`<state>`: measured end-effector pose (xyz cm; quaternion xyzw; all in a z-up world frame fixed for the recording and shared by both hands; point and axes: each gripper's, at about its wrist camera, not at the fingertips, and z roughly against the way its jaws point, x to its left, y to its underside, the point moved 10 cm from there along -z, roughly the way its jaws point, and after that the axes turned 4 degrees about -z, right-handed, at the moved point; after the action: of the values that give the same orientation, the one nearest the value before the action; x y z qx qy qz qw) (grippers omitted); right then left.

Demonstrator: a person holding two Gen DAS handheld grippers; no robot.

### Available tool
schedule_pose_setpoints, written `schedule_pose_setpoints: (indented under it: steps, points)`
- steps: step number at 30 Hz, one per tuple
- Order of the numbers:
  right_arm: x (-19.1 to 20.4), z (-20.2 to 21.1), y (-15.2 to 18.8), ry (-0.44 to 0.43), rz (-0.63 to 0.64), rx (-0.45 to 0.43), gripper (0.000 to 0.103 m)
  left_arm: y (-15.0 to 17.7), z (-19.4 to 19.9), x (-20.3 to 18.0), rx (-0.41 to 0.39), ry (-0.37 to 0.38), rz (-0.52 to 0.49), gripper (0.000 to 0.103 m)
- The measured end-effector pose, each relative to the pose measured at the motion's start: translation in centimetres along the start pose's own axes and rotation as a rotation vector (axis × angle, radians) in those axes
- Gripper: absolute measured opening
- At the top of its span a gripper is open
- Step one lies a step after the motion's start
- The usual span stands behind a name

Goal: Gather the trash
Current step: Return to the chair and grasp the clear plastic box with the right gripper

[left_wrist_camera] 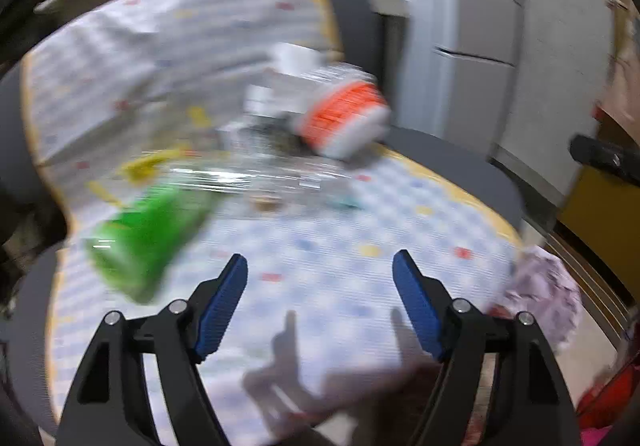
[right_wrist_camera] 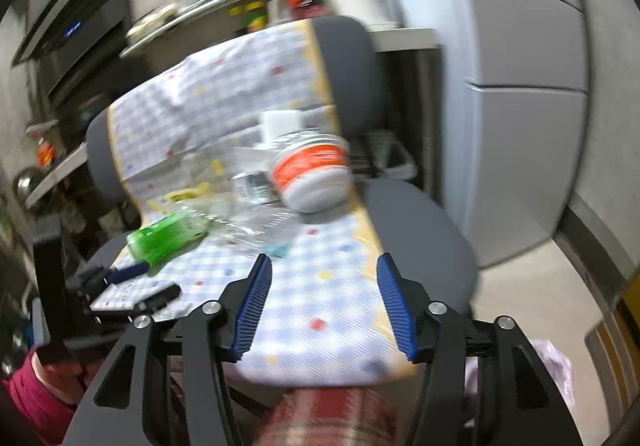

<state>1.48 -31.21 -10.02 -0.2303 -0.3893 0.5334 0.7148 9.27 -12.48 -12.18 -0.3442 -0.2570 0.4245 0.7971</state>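
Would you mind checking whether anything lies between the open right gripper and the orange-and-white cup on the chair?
Nothing visible blocks it. Between the right gripper and the tipped orange-and-white cup lies only bare checked cloth; the crumpled clear plastic and green bottle sit off to the left.

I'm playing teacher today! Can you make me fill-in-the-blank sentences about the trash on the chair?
1. The bottle lying on the checked cloth is ____.
2. The tipped-over cup has an ____ band.
3. The jaws of the right gripper are ____.
4. The left gripper holds ____.

Missing words: green; orange; open; nothing
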Motion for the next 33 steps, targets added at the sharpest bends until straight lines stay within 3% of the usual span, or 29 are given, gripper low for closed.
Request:
schedule_pose_setpoints:
  steps: [4, 10, 14, 22, 29, 30, 32, 33]
  points:
    - [3.5, -2.8, -0.6, -0.049, 0.048, 0.035, 0.064, -0.4, 0.8, 6.5, -0.024, -0.109, 0.065, 0.093]
    - [8.0, -8.2, -0.5, -0.100, 0.144, 0.111, 0.069, -0.4, 1.6, 13.8, -0.038, -0.199, 0.160, 0.094]
    - [11.3, -12.8, -0.1, -0.072, 0.285, 0.146, 0.069, 0.0, 1.2, 16.4, -0.029, -0.227, 0.204, 0.094]
    - [12.3, -21.1, 2.5, 0.098, 0.545, 0.230, 0.069, 2.0, 0.0, 18.8, -0.002, -0.220, 0.270, 0.094]
    - [10.3, -23.7, 3.0, 0.235, 0.670, 0.241, 0.067, 2.8, -0.4, 19.7, 0.009, -0.213, 0.302, 0.094]
    - [10.2, -23.5, 3.0, 0.242, 0.676, 0.234, 0.062, 2.8, -0.4, 19.7, 0.010, -0.212, 0.302, 0.094]
    - [10.3, -22.4, 2.7, 0.247, 0.686, 0.209, 0.044, 2.8, -0.3, 19.6, 0.010, -0.210, 0.297, 0.094]
    - [10.5, -21.6, 2.6, 0.244, 0.685, 0.197, 0.045, 2.8, -0.2, 19.5, 0.009, -0.211, 0.295, 0.094]
